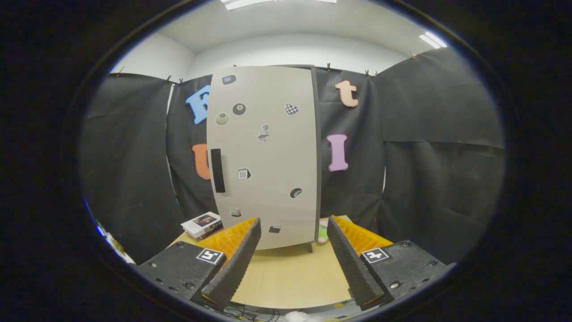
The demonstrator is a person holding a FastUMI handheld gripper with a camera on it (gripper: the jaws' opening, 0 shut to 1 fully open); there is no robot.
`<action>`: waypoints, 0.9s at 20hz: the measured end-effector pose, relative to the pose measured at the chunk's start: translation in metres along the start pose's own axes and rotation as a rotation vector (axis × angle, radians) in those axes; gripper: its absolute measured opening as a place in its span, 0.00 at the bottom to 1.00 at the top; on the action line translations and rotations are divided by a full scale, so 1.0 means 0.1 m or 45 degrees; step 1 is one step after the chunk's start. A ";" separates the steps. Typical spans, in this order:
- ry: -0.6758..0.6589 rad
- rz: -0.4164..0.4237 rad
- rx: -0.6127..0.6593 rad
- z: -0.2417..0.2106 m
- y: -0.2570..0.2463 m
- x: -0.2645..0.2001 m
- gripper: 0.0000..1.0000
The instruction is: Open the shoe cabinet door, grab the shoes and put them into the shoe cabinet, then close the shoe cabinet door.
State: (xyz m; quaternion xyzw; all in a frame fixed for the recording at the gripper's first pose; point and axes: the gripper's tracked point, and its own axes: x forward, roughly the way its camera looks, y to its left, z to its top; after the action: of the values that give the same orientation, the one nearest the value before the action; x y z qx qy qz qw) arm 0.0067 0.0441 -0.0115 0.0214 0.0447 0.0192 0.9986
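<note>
A tall pale grey shoe cabinet (268, 156) stands on the wooden table (290, 277), straight beyond my fingers. Its door is closed and dotted with several small stickers. A black vertical handle (217, 170) sits near the door's left edge. My gripper (292, 228) is open, fingers spread wide with nothing between them, held back from the cabinet above the table's near part. A small pink and green item (322, 231), perhaps a shoe, peeks out by the cabinet's lower right corner, mostly hidden by the cabinet and my right finger.
A small stack of books or boxes (202, 225) lies on the table left of the cabinet, just beyond my left finger. Black cloth walls close in the booth on all sides. Cables show below the table's front edge.
</note>
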 end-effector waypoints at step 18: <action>-0.003 0.009 -0.030 0.02 0.00 0.01 0.98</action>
State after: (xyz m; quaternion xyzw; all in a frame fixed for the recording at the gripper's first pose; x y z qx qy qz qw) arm 0.0075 0.0445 -0.0090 0.0099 0.0431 0.0231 0.9988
